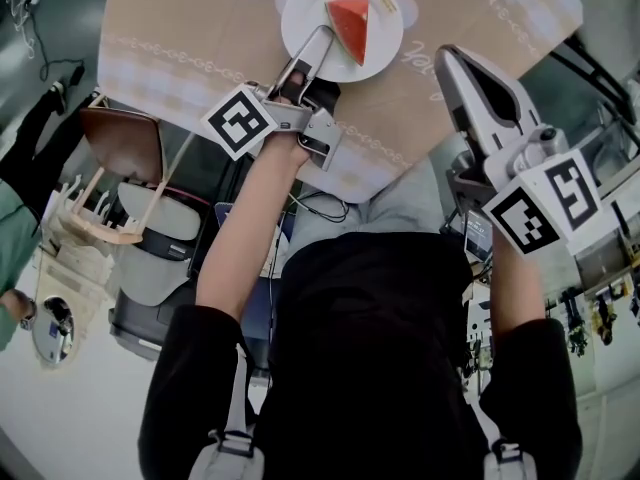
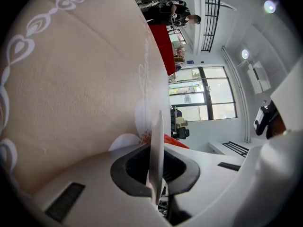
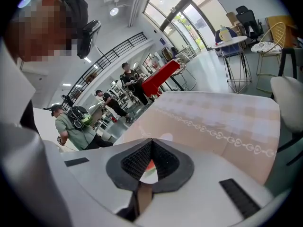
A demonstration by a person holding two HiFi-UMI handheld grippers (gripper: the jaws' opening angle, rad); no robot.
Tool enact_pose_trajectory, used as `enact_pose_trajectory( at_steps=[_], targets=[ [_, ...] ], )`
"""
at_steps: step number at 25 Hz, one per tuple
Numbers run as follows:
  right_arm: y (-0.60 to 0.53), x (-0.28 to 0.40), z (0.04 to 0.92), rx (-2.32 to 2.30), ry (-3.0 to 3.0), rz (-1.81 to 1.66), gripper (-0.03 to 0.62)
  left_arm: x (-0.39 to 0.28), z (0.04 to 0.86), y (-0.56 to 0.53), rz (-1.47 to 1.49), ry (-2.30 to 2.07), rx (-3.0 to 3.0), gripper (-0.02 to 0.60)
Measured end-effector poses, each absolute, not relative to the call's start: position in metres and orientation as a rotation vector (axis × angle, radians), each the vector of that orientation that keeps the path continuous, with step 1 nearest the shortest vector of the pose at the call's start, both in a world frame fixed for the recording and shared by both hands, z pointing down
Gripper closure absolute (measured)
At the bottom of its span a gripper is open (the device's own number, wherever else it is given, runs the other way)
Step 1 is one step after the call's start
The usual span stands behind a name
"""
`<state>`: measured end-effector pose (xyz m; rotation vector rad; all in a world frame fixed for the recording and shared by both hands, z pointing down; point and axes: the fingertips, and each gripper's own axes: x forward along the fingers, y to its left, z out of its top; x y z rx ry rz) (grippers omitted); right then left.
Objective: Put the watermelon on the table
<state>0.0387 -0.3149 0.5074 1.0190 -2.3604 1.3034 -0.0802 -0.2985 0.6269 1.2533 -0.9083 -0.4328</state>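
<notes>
A red watermelon wedge (image 1: 350,18) lies on a white plate (image 1: 305,8) over the beige tablecloth of the table (image 1: 180,28). My left gripper (image 1: 322,36) is shut on the plate's near rim. In the left gripper view the plate (image 2: 156,126) stands edge-on between the pads, with a sliver of the watermelon (image 2: 176,141) behind it. Whether the plate rests on the cloth I cannot tell. My right gripper (image 1: 447,56) hovers to the plate's right, near the table's edge, shut with nothing in it. Its closed jaws (image 3: 150,143) frame a glimpse of the plate (image 3: 150,175).
A wooden chair (image 1: 118,140) stands left of the table's near edge, and a person in green (image 1: 12,238) stands at the far left. More people (image 3: 130,84), a round table (image 3: 230,42) and chairs (image 3: 270,41) stand beyond the table.
</notes>
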Motion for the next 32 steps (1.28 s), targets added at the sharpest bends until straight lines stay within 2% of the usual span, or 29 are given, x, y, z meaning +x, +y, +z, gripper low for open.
enact_pose_trajectory(
  at_steps=[11, 21, 32],
  targets=[
    [-0.315, 0.039, 0.498, 1.017, -2.375, 1.285, 0.583, -0.089, 0.633, -0.295, -0.245, -1.035, 1.229, 0.526],
    [-0.319, 0.039, 0.490, 1.016, -2.381, 1.261, 0.583, -0.093, 0.620, -0.297, -0.138, -1.057, 1.306, 0.362],
    [-0.323, 0.040, 0.482, 1.011, -2.403, 1.239, 0.583, -0.101, 0.618, -0.284, -0.090, -1.078, 1.297, 0.360]
  ],
)
